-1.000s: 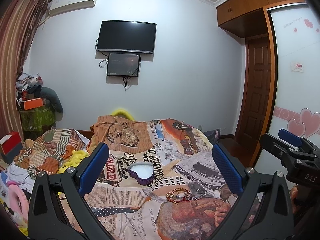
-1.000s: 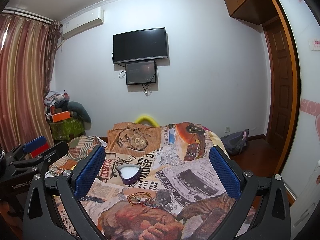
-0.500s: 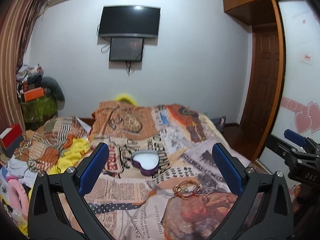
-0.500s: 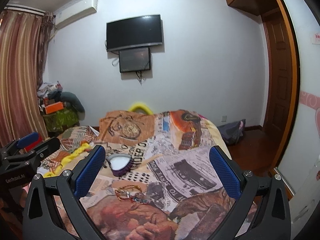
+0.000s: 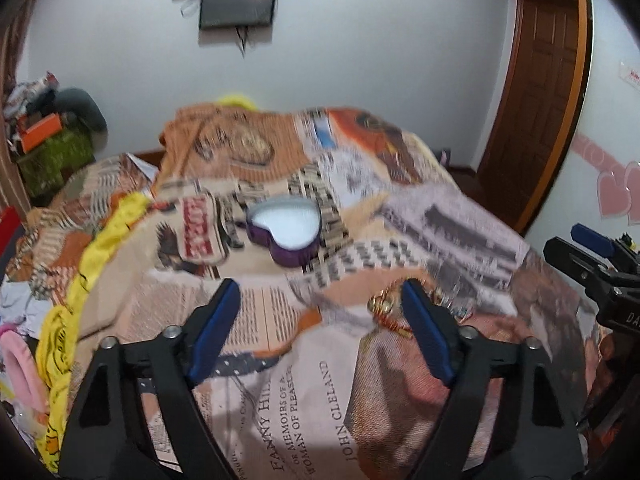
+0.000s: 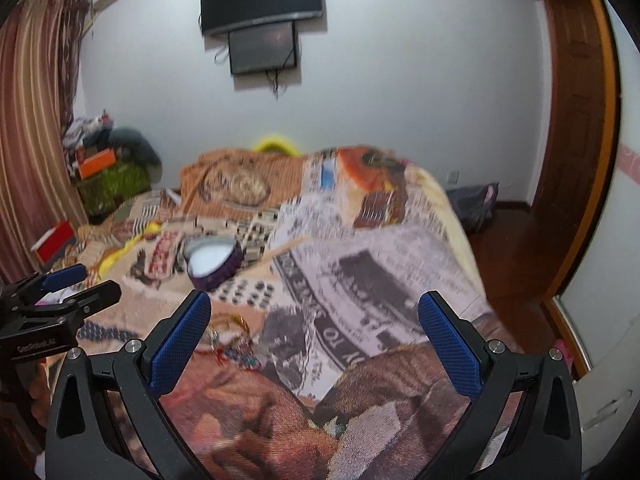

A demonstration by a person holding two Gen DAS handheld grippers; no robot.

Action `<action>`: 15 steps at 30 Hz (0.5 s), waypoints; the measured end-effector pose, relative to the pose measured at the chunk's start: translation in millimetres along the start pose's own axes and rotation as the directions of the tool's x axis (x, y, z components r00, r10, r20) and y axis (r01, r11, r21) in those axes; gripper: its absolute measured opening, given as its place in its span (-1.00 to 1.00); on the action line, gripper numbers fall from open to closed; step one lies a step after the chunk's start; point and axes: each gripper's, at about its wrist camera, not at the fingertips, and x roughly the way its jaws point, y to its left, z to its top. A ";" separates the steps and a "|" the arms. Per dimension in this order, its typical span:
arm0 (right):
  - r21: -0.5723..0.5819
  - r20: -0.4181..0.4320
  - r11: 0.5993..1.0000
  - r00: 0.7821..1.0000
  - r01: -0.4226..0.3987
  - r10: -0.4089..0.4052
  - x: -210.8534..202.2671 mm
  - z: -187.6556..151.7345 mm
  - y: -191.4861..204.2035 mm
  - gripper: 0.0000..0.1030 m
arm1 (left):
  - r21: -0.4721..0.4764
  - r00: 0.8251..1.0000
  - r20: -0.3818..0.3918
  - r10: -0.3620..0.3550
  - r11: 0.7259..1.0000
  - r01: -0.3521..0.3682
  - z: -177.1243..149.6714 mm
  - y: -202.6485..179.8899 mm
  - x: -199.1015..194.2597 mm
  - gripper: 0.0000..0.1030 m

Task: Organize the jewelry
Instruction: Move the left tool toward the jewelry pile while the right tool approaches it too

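Jewelry (image 5: pixel 386 306) lies on the bed (image 5: pixel 304 392) beside the left tongs' (image 5: pixel 320 320) right finger; those tongs are closing, empty. Right tongs (image 6: pixel 316 336) gape wide, empty.

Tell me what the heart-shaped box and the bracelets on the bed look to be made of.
Purple heart-shaped box: rigid, probably tin or card. Its thin rim holds a crisp heart outline; the inside is pale and smooth, the purple wall looks ribbed in the right wrist view.

Tangle of gold and beaded bracelets: shiny gold links suggest metal, with small red and blue beads. Blur hides more.
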 end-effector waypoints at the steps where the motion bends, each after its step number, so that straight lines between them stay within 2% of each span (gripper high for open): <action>1: -0.004 -0.012 1.000 1.000 -0.004 0.004 2.9 -1.6 -1.3 0.99 | -0.002 1.000 -0.018 -0.010 1.000 0.010 -1.5 0.7 5.3 0.42; 7: -0.036 -0.095 0.998 0.994 -0.052 0.048 24.6 -8.5 -2.3 0.82 | -0.079 0.983 -0.127 -0.130 0.990 0.120 -5.1 3.8 40.8 -0.06; 9: -0.037 -0.127 0.996 0.989 -0.082 0.077 31.3 -11.0 -1.7 0.70 | -0.087 0.976 -0.153 -0.154 0.986 0.142 -6.0 0.2 47.1 -0.22; 10: -0.037 -0.136 0.995 0.987 -0.095 0.089 34.4 -11.7 -2.0 0.66 | -0.088 0.973 -0.163 -0.166 0.984 0.153 -6.6 -1.8 49.2 -0.24; 12: -0.039 -0.166 0.992 0.979 -0.124 0.115 41.5 -14.9 -1.2 0.46 | -0.088 0.965 -0.182 -0.190 0.980 0.177 -8.5 -6.5 53.8 -0.35; 15: -0.046 -0.200 0.986 0.969 -0.160 0.148 48.9 -19.0 2.2 0.31 | -0.075 0.958 -0.202 -0.205 0.978 0.193 -11.5 -14.6 59.0 -0.43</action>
